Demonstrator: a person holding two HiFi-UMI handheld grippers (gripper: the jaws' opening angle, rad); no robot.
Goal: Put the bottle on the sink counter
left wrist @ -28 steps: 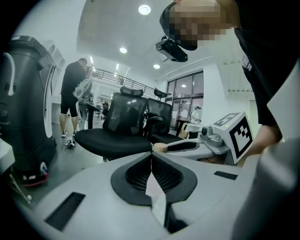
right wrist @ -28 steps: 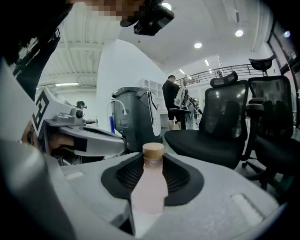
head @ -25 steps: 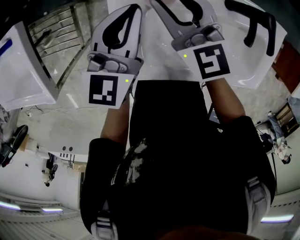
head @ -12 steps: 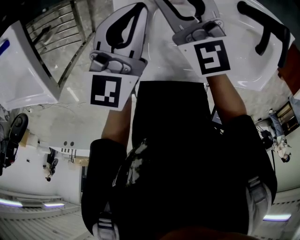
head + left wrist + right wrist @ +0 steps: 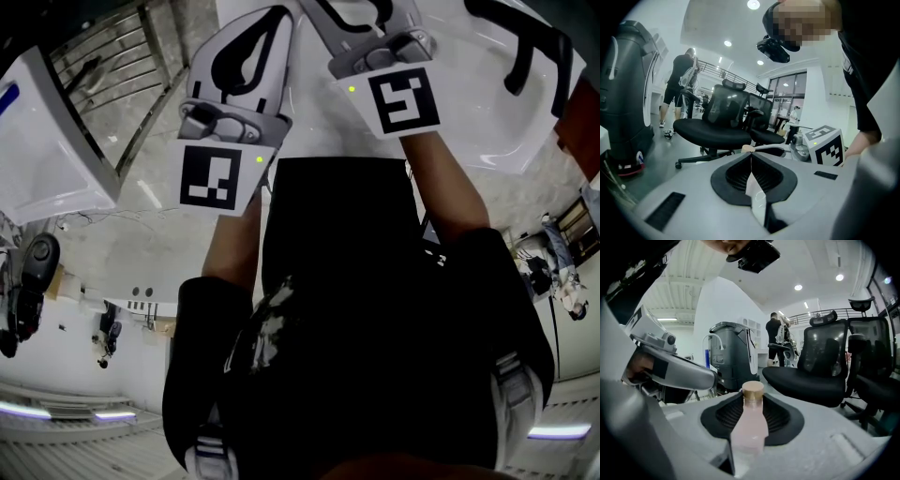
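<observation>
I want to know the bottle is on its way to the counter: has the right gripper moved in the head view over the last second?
Yes. The right gripper has shifted left, away from the black faucet.

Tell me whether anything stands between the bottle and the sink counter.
Nothing visible does. The right tongs grip the pink bottle, and in the head view they hang over the white sink counter beside the black faucet. The spot under the bottle is hidden.
</observation>
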